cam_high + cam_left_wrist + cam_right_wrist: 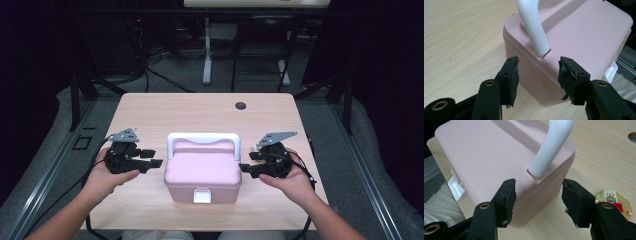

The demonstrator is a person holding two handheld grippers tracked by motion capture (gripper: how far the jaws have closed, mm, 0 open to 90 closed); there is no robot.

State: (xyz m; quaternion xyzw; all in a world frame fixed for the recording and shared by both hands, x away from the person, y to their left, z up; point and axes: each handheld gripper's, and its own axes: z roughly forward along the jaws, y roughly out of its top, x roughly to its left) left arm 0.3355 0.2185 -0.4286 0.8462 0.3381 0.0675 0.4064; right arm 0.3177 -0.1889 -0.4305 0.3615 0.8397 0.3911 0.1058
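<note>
We hold our left tongs (156,158) and right tongs (245,162) on either side of the pink box (202,172), jaws parted and gripping nothing, each aimed at an end wall, ready, we judge, to clamp it between them. The box sits near the desk (150,110) front edge, latch (202,196) toward us, white handle (203,138) upright. Beyond it the desk lies open; a round badge (614,202) rests by our right tongs.

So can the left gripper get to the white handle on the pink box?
Probably yes. The left gripper sits open right beside the pink box, and the white handle rises just ahead of its jaws with nothing between them. It would likely need to lift a little.
</note>
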